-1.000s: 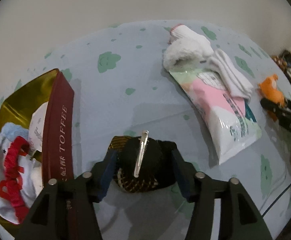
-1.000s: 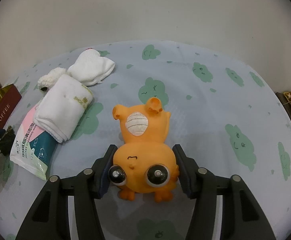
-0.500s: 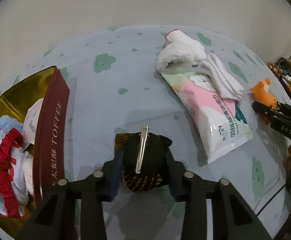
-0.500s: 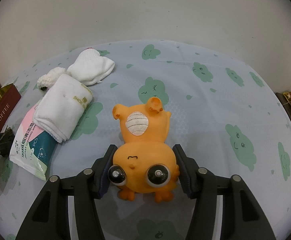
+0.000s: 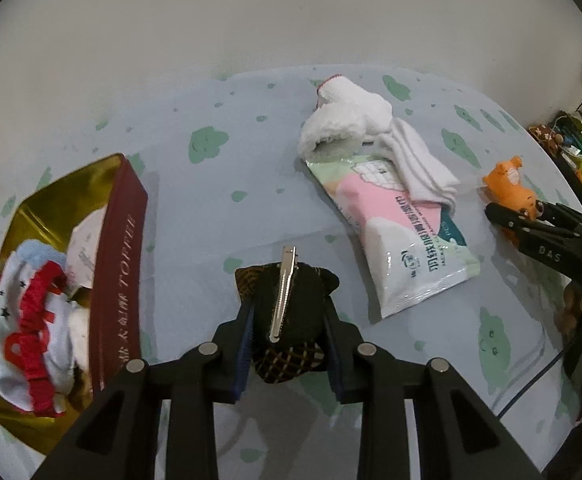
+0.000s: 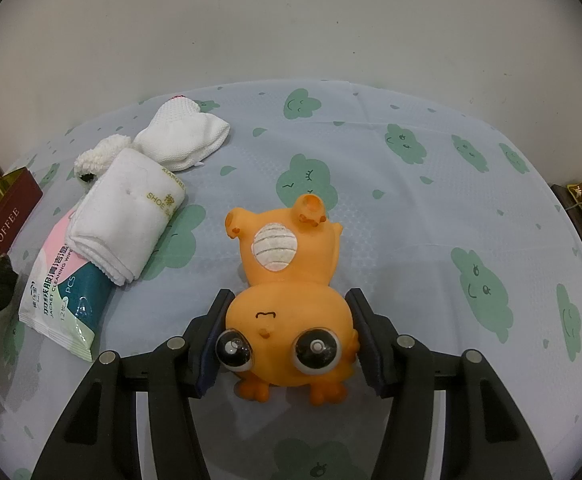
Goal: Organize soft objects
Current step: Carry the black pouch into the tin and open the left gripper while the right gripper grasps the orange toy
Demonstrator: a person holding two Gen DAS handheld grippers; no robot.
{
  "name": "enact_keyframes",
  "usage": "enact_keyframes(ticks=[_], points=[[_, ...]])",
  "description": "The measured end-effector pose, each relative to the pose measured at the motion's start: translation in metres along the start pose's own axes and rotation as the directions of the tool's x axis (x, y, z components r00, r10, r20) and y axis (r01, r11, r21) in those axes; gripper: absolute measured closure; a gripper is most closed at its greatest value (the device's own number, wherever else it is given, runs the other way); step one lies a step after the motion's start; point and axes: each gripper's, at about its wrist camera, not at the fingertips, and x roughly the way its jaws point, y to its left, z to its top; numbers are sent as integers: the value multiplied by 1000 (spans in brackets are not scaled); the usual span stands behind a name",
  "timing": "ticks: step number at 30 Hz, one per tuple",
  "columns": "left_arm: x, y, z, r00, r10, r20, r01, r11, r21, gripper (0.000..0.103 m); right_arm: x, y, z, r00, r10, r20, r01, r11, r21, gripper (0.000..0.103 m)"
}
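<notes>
— Between the jaws of our left hand-held gripper [image 5: 289, 334] sat the black hair bow [image 5: 291, 308], a silver clip [image 5: 284, 292] lying along its top and a gold-checked edge showing underneath. The jaws were closing, and both blue pads pressed against the bow's sides.

— And in our right one?

— In our right hand-held gripper [image 6: 289, 338] we held the orange squeeze toy [image 6: 287, 280] by its head, belly up, its bulging eyes turned toward the camera and its feet pointing away. The jaws stood at a middling width, pads tight against the toy's cheeks.

— What lay around them?

— Near the bow, to its right in the left wrist view, we saw the wipes packet [image 5: 403, 236] flat on the surface [image 5: 211, 200], which was covered by a pale blue cloth with green cloud shapes. A folded white towel [image 5: 419, 164] rested across the packet's far end, and a fluffy white sock [image 5: 343, 120] touched both at the back.

— And on the other side?

— To the left stood the open toffee tin [image 5: 121, 248], dark red outside and gold inside. In it we made out a white cloth with stars [image 5: 7, 300], a red scrunchie [image 5: 35, 328] and something light blue [image 5: 35, 250]. We could not tell what else lay beneath them.
</notes>
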Motion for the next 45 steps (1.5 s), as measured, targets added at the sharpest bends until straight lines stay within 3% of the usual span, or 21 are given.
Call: enact_keyframes(ticks=[11,20,27,32,36,45], points=[[-39,22,3,997,38,66,-34,998,-56,73,0,0,0,1000,0,0,0,1000,0,50],[-70,74,11,988,117,99,-102,983,-151,73,1,0,0,1000,0,1,0,1000,-1,50],[-87,129,21,975,187,119,-151,954,-259,73,0,-1,-1,1000,1,1,-1,1000,0,50],[-86,165,25,969,231,90,-190,925,-329,73,0,-1,-1,1000,1,1,-1,1000,0,50],[-76,187,28,974,220,59,-183,911,-369,73,0,-1,-1,1000,0,1,0,1000,-1,50],[-44,191,50,975,221,17,-203,919,-338,72,0,-1,-1,1000,1,1,-1,1000,-1,49]])
